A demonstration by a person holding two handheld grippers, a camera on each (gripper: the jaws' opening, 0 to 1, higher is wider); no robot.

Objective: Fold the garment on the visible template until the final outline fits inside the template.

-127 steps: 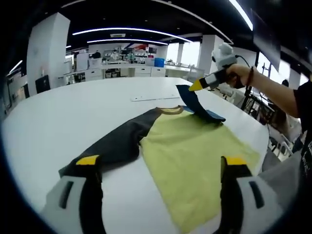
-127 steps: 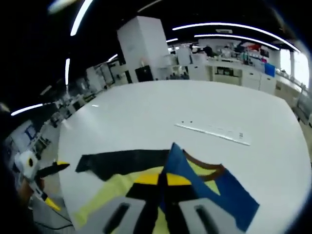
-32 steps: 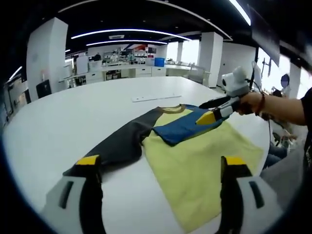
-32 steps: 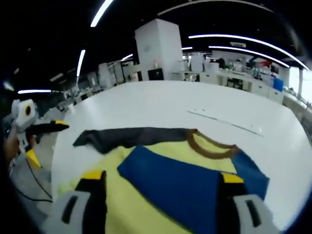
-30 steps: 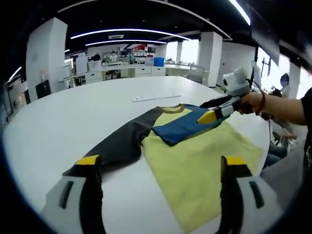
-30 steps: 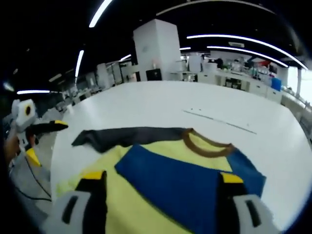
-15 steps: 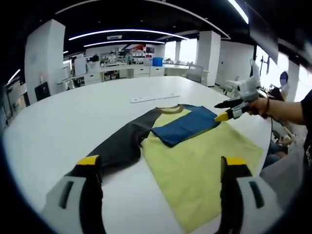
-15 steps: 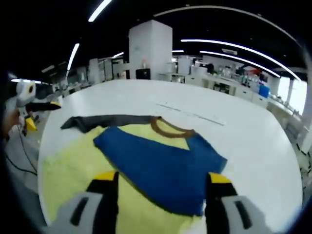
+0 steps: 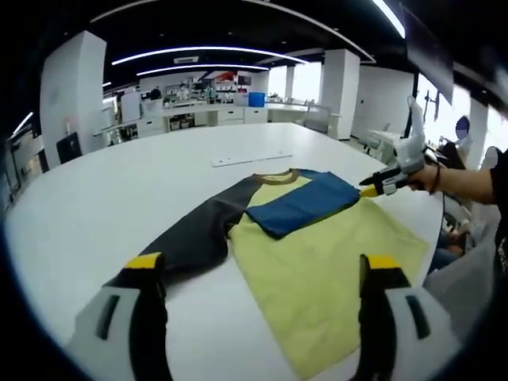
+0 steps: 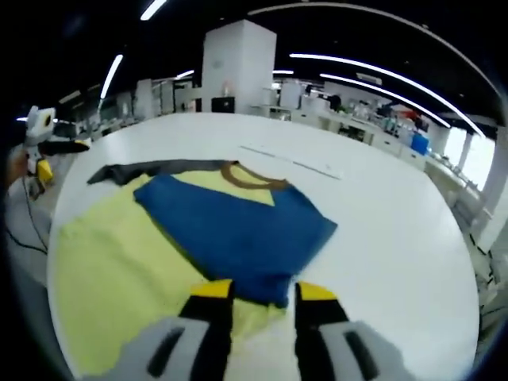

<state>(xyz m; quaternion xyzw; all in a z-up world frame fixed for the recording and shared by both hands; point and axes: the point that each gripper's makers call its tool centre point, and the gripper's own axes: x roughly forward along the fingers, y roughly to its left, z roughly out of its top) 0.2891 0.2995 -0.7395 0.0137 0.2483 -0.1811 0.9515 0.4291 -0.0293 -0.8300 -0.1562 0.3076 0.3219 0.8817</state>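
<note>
Garment lies flat on the white table, w/ the brown collar as landmark. Blue sleeve is now folded across the yellow body just below the collar; 4 s ago it was lifted in the air by the right gripper. That gripper has since let go and pulled back off the sleeve's outer edge, jaws narrowed but nothing between them — near closed, empty. Left gripper hangs wide open near the hem, far from the collar, holding nothing. Dark sleeve is still stretched out to the other side of the collar. So one sleeve fold is done; dark sleeve prob next. No template outline I can make out.
</note>
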